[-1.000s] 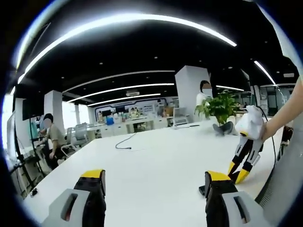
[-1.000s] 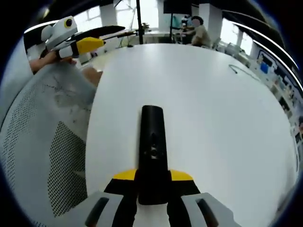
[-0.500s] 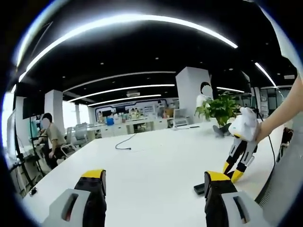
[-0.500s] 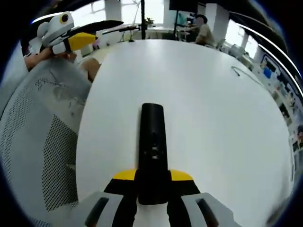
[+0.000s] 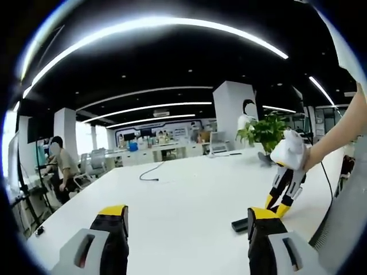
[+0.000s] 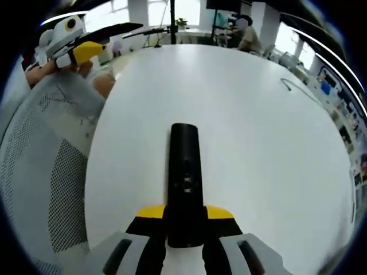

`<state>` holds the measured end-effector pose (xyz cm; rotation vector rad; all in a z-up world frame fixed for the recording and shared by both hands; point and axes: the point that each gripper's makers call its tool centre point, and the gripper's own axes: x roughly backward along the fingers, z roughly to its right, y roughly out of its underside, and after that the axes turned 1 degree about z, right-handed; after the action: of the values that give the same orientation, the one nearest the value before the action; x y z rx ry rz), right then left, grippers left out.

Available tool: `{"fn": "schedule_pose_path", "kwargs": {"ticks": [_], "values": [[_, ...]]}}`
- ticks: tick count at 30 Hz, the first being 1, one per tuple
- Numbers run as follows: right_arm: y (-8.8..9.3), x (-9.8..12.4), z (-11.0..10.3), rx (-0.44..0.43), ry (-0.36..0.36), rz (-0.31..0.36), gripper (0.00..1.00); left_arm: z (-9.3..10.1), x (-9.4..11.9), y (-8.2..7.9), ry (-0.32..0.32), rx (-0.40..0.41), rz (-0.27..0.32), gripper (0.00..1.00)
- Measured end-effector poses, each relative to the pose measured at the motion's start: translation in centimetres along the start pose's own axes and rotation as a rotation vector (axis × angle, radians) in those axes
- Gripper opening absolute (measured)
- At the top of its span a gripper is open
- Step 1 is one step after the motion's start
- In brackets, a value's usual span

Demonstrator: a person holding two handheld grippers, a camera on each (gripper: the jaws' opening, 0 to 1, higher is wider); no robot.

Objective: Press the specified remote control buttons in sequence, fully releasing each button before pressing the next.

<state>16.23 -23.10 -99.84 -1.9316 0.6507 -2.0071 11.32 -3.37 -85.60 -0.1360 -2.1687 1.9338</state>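
Right gripper [image 6: 184, 220] clamped on remote [image 6: 184, 172], carried further inward over table [image 6: 258, 132]; left gripper [image 5: 186, 220] open, empty. No press yet.

Left gripper view: low above the white table [image 5: 183, 195], facing level across it toward the far office; right gripper [image 5: 280, 200] near, at right. Right gripper view: close, tilted down along the remote control [image 6: 184, 172]; left gripper [image 6: 80, 48] upper left. Shared: the table top and remote.
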Motion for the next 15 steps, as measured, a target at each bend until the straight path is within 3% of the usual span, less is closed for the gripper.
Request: {"fn": "schedule_pose_path", "kwargs": {"ticks": [15], "values": [[0.0, 0.0, 1.8, 0.002, -0.005, -0.013, 0.21, 0.3, 0.0, 0.1, 0.011, -0.01, -0.01, 0.9]]}}
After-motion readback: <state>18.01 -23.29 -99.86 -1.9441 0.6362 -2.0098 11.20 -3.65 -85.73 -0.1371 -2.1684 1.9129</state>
